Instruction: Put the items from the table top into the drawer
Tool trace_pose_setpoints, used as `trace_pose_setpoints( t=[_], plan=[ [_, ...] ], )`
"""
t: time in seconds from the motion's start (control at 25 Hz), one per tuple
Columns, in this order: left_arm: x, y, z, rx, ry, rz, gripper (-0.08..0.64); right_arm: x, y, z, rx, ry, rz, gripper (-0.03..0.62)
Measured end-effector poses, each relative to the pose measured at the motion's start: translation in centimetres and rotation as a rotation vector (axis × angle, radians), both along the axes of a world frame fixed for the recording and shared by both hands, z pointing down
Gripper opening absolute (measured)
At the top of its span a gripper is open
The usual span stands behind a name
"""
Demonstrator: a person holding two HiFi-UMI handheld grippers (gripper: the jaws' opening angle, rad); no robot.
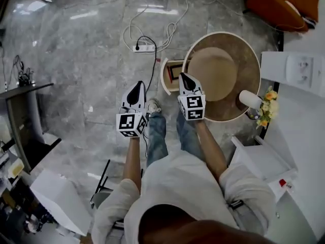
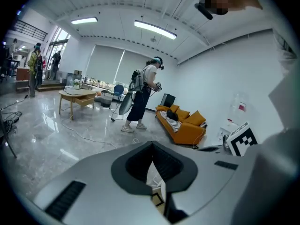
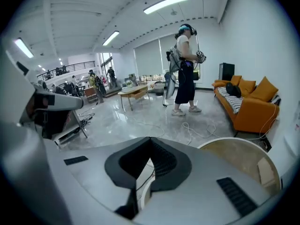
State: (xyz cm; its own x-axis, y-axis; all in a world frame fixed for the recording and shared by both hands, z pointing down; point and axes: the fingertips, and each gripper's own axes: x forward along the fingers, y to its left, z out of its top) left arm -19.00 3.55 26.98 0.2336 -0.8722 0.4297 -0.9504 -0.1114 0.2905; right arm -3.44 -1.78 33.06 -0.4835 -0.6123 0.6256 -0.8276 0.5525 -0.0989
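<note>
My left gripper (image 1: pixel 138 86) and right gripper (image 1: pixel 184 77) are held up side by side in front of the person, both shut and empty. In the left gripper view the left gripper (image 2: pixel 152 149) has its jaws together with nothing between them. The right gripper (image 3: pixel 150 143) looks the same in its own view. Past the right gripper stands a round table (image 1: pixel 251 50) with a tan top (image 3: pixel 246 161). Its small drawer (image 1: pixel 170 74) is pulled out on the left side, with something dark inside. A white cylinder (image 1: pixel 250 99) and a bunch of yellow flowers (image 1: pixel 267 107) sit at the table's right edge.
A power strip (image 1: pixel 143 48) and loose cables lie on the grey marble floor. A white cabinet (image 1: pixel 299 70) stands on the right, an orange sofa (image 1: pixel 277 4) at the back, and a dark desk (image 1: pixel 25 116) on the left. Another person (image 3: pixel 185 69) stands further off.
</note>
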Motion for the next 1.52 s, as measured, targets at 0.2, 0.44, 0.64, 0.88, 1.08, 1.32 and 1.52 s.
trace_pose_setpoints(
  t=[0.2, 0.44, 0.64, 0.88, 1.08, 1.32, 1.52],
  plan=[
    [2.0, -0.4, -9.2, 0.066, 0.0, -0.012, 0.015, 2.9, -1.2, -11.4, 0.102, -0.037, -0.005, 0.023],
    [4.8, -1.4, -19.6, 0.173, -0.026, 0.009, 0.015, 7.0, -2.6, -22.1, 0.212, -0.08, 0.022, 0.023],
    [6.0, -0.7, -25.3, 0.22, -0.075, 0.026, 0.015, 9.2, -2.1, -28.6, 0.282, -0.108, 0.023, 0.023],
    [5.1, -0.4, -29.6, 0.269, -0.11, 0.014, 0.015, 9.6, -1.6, -33.2, 0.34, -0.142, 0.018, 0.023],
    [4.7, -1.2, -32.3, 0.327, -0.157, 0.017, 0.015, 10.2, -1.9, -35.0, 0.401, -0.127, 0.006, 0.023],
    [3.7, -1.7, -33.9, 0.36, -0.179, 0.001, 0.015, 11.7, -2.5, -35.8, 0.432, -0.106, 0.029, 0.023],
    [3.0, -2.3, -33.6, 0.359, -0.199, 0.004, 0.015, 11.7, -3.0, -36.2, 0.449, -0.094, 0.043, 0.023]
  ],
)
